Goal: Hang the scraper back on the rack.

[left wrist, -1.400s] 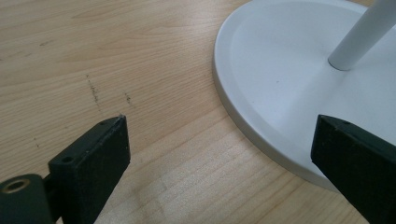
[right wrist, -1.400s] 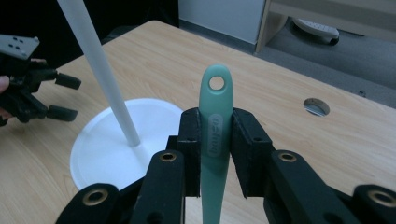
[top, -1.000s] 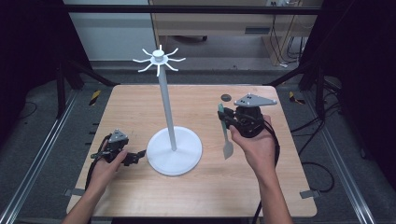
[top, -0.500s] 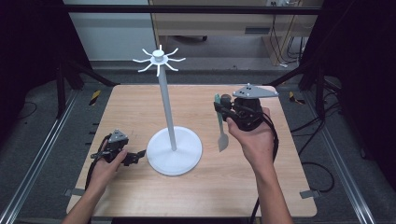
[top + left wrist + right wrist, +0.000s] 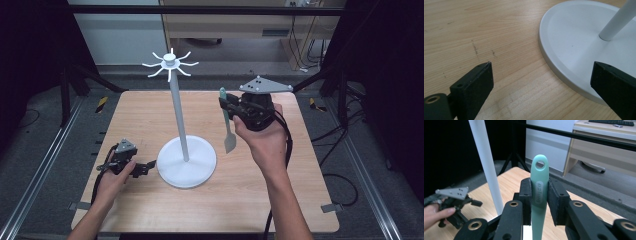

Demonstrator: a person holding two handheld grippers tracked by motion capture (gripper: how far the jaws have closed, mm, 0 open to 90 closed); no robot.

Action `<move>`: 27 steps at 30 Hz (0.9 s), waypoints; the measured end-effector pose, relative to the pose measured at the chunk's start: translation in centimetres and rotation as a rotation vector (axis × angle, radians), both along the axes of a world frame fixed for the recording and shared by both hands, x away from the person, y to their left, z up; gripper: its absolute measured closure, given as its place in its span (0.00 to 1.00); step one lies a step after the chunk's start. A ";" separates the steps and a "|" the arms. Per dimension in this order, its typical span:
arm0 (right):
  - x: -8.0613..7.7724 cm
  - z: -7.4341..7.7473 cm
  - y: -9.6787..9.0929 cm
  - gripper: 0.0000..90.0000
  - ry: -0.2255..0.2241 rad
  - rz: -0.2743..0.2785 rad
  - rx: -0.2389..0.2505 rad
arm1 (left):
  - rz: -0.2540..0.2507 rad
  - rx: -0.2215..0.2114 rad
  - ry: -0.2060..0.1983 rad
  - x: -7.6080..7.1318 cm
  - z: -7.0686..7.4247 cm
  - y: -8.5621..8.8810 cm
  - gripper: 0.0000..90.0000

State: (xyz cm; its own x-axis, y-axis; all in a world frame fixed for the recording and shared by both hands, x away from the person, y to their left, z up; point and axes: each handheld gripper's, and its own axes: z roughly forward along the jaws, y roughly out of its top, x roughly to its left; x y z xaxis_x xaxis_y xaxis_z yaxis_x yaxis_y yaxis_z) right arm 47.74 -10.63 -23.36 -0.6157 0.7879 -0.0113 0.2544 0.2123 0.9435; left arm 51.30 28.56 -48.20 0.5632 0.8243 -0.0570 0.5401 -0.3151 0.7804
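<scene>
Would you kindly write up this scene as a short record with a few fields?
Held item: green spatula, handle hole up, blade hanging down
Right tool: shut on the spatula's handle, raised above the table
Left tool: open, low on the table beside the stand's base
Stand: white round base, tall pole, hooks on top with nothing on them

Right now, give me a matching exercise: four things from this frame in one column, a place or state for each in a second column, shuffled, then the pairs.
Things:
1. spatula
2. stand
3. left tool
4. right tool

States:
A. open, low beside the stand's base
B. raised above the table, shut on a handle
C. upright on the table, hooks bare
D. mint green, hanging blade down

Pairs: 1-D, 2-C, 3-A, 4-B
</scene>
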 end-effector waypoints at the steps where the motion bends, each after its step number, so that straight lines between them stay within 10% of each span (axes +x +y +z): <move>1: 0.1 0.2 0.1 0.83 -0.001 0.002 0.005 | 0.003 0.000 0.002 0.0 0.0 0.1 0.05; 27: -1.0 2.1 1.5 0.83 -0.036 0.022 0.060 | 0.023 -0.026 -0.021 0.0 0.4 0.5 0.05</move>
